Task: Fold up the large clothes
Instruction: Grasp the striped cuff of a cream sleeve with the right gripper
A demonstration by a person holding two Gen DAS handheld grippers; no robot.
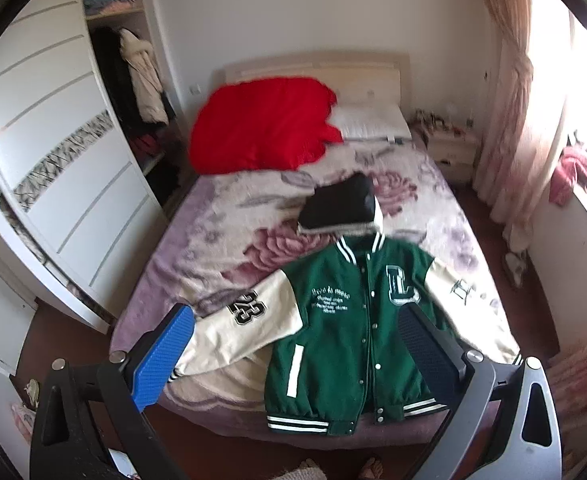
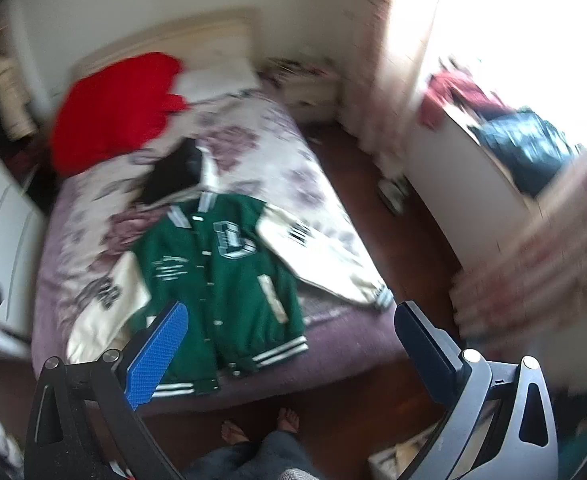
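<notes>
A green varsity jacket (image 1: pixel 345 328) with cream sleeves lies flat, front up, at the foot of the bed, sleeves spread out. It also shows in the right wrist view (image 2: pixel 213 280), blurred. My left gripper (image 1: pixel 293 344) is open and empty, held above the jacket's lower half. My right gripper (image 2: pixel 293 344) is open and empty, above the bed's foot edge to the right of the jacket's hem. Both are apart from the jacket.
The bed has a floral blanket (image 1: pixel 221 240). A folded black garment (image 1: pixel 339 204) lies beyond the jacket's collar. A red quilt (image 1: pixel 261 124) and pillow (image 1: pixel 369 120) sit at the head. A wardrobe (image 1: pixel 53 152) stands left, curtains (image 1: pixel 509 120) right. Bare feet (image 2: pixel 261 426) stand at the bed's foot.
</notes>
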